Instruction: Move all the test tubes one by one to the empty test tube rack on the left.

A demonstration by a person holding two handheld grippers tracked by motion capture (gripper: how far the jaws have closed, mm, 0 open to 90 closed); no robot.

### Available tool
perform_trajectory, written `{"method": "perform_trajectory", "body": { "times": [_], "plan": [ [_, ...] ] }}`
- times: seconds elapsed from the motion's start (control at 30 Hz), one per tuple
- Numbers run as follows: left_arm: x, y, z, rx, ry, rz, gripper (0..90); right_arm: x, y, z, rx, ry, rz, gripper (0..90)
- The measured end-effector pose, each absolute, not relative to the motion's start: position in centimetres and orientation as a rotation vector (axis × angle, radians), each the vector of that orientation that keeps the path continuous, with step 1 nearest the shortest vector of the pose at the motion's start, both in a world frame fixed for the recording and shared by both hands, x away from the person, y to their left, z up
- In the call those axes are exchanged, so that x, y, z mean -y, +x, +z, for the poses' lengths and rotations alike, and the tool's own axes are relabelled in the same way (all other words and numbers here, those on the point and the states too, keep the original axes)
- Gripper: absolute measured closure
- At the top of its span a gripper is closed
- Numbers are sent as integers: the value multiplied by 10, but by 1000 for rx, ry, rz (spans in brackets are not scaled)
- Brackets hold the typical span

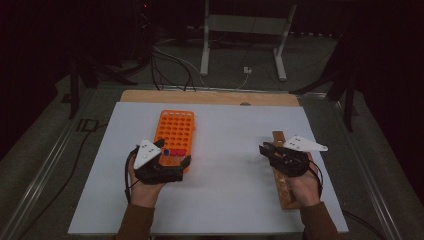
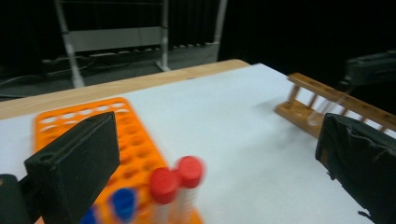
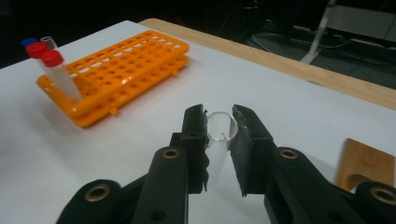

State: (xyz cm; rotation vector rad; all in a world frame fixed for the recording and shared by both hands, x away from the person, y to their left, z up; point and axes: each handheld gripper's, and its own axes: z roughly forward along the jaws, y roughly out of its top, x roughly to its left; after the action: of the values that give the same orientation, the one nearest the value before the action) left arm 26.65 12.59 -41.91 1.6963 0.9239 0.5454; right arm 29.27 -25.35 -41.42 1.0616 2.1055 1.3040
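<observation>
Right gripper view: a clear tube (image 3: 218, 140) is clamped between the jaws of the right gripper (image 3: 219, 135), held above the white surface (image 3: 140, 154) beside the wooden rack (image 1: 283, 185). The left gripper (image 2: 210, 158) is held with jaws wide apart and empty over the orange rack (image 1: 175, 131), where capped tubes (image 2: 176, 184) are standing.
</observation>
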Motion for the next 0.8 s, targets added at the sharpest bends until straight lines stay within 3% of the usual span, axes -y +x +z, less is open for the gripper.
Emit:
{"method": "perform_trajectory", "body": {
  "times": [0.3,0.8],
  "plan": [
    [-78,268,-419,-814,1757,501,16,243,287,-413,-2151,1038,1340,761],
    [-4,274,-444,-703,1899,435,167,222,276,-411,-2244,962,1410,761]
  ]
}}
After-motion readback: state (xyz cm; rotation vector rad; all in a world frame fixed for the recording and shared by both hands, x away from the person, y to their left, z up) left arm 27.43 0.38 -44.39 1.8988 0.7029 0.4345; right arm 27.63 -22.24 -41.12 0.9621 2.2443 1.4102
